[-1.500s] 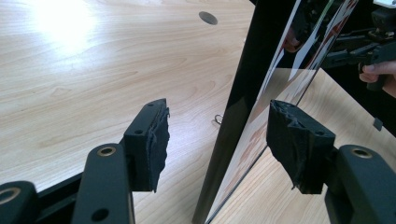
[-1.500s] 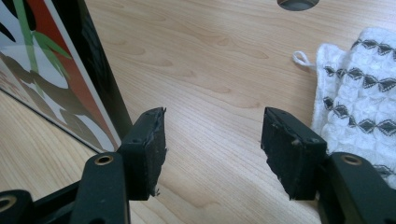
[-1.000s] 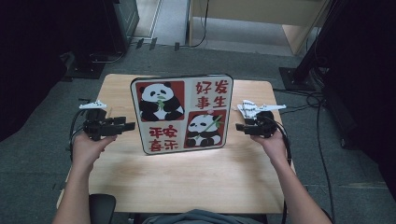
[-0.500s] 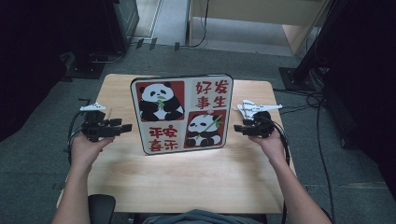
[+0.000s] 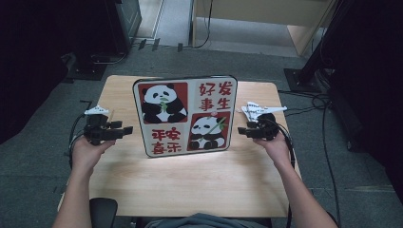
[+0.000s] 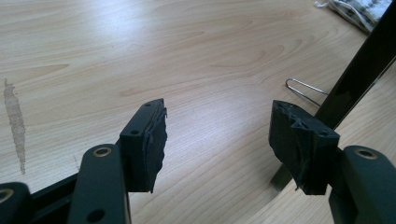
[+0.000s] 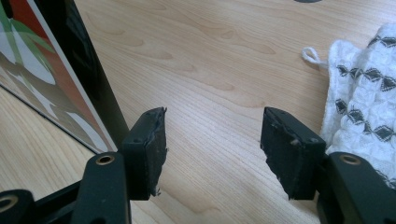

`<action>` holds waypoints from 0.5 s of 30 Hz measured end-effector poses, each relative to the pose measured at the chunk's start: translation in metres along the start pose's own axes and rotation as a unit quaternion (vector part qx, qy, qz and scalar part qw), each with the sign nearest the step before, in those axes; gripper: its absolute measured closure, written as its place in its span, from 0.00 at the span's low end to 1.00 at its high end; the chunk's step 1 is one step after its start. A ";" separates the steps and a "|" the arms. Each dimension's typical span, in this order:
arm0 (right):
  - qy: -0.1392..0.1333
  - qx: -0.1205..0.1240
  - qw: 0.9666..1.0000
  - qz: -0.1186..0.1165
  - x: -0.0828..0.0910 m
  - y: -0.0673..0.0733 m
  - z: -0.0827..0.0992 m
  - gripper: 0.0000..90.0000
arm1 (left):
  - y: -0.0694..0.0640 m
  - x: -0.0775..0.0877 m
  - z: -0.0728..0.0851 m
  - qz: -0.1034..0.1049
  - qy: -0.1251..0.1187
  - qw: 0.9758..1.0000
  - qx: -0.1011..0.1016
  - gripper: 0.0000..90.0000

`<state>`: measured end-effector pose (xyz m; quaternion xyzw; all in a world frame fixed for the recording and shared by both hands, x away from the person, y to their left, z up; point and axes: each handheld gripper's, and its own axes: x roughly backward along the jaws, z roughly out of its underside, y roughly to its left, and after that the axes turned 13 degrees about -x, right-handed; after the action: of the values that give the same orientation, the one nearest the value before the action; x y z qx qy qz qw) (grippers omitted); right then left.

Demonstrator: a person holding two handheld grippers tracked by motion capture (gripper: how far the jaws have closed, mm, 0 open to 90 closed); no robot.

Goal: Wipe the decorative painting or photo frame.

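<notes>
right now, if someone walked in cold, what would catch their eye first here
The panda board, red, white and black with Chinese characters, stands propped upright at the middle of the wooden table. The left gripper and right gripper flank its edges, both open. A white patterned cloth lies beside the right gripper.

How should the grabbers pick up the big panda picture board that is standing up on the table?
Probably by its two side edges, one gripper from each side. The panda board stands upright and tilted back, with a thin black edge that open fingers could straddle. The left gripper and right gripper already sit open beside those edges. Its wire prop is behind, so avoid coming from the back.
</notes>
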<state>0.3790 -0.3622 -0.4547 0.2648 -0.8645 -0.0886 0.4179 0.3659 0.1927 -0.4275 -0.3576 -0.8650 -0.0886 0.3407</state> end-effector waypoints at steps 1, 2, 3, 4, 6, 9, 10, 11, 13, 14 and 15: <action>0.001 -0.001 1.000 0.000 0.000 0.000 0.000 0.46 | 0.000 0.000 0.000 0.004 0.000 1.000 0.004 0.41; 0.000 -0.001 1.000 0.000 0.000 0.000 0.000 0.46 | 0.000 0.000 0.000 0.011 -0.002 1.000 0.010 0.41; -0.001 -0.001 1.000 0.000 0.000 0.000 0.000 0.46 | 0.001 0.000 0.000 0.015 -0.005 1.000 0.013 0.41; -0.002 0.000 1.000 -0.001 0.000 0.000 0.000 0.46 | 0.000 0.000 0.001 0.015 -0.007 1.000 0.016 0.41; -0.002 0.000 1.000 -0.001 0.000 0.000 0.000 0.46 | 0.000 0.000 0.001 0.016 -0.008 1.000 0.013 0.41; -0.001 0.000 1.000 0.000 0.000 -0.001 0.000 0.46 | -0.002 0.000 0.001 0.016 -0.011 1.000 0.011 0.42; -0.001 0.000 1.000 0.000 0.000 -0.001 0.000 0.46 | -0.002 0.000 0.001 0.017 -0.013 1.000 0.009 0.42; 0.000 -0.001 1.000 0.000 0.000 -0.001 0.000 0.46 | -0.002 -0.001 0.001 0.016 -0.014 1.000 0.007 0.42; 0.000 -0.001 1.000 -0.001 0.000 -0.001 0.000 0.46 | -0.003 -0.001 0.001 0.020 -0.014 1.000 0.007 0.42; 0.001 -0.003 1.000 0.000 0.000 -0.001 0.000 0.46 | -0.003 -0.002 0.001 0.021 -0.012 1.000 0.007 0.42; 0.000 -0.001 1.000 -0.001 0.000 -0.001 0.000 0.46 | -0.004 -0.002 0.000 0.020 -0.009 1.000 0.009 0.43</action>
<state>0.3795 -0.3631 -0.4550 0.2648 -0.8643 -0.0901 0.4180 0.3644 0.1887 -0.4287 -0.3727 -0.8614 -0.0703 0.3379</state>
